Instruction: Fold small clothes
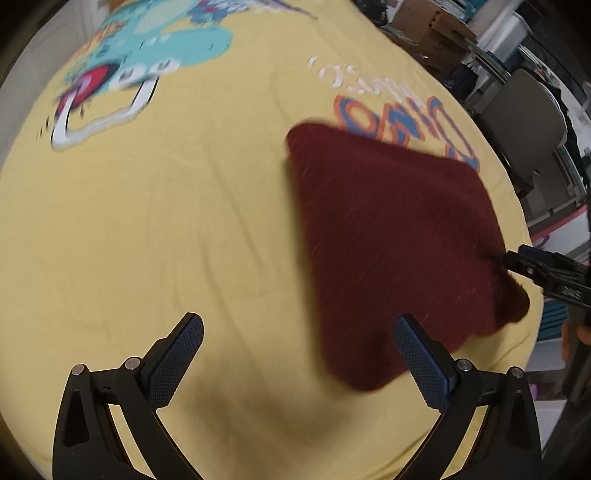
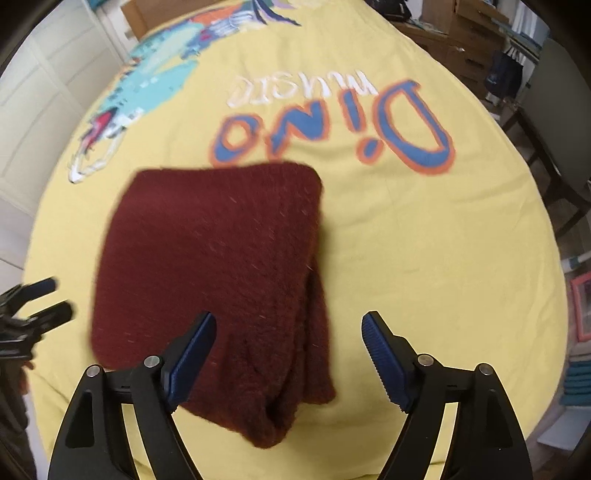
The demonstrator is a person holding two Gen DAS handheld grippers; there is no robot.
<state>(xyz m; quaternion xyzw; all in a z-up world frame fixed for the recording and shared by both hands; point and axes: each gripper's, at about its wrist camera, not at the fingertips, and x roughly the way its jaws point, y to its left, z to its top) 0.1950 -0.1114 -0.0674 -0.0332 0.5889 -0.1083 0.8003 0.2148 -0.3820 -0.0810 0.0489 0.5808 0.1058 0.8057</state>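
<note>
A dark red knitted garment (image 1: 395, 236) lies folded on a yellow printed sheet (image 1: 166, 229). It also shows in the right wrist view (image 2: 218, 258), folded into a rough rectangle with a bunched near edge. My left gripper (image 1: 299, 354) is open and empty, just left of the garment's near corner. My right gripper (image 2: 290, 350) is open, its jaws spread above the garment's near edge, holding nothing. The right gripper's fingers (image 1: 543, 269) show at the right edge of the left wrist view, touching the garment's side. The left gripper (image 2: 37, 299) shows at the left edge of the right wrist view.
The sheet (image 2: 424, 258) carries a dinosaur print (image 1: 147, 48) and the words "Dino music" (image 2: 332, 122). Cardboard boxes (image 1: 428, 29) and a grey chair (image 1: 524, 129) stand beyond the far right edge. White cupboard doors (image 2: 44, 85) stand at the left.
</note>
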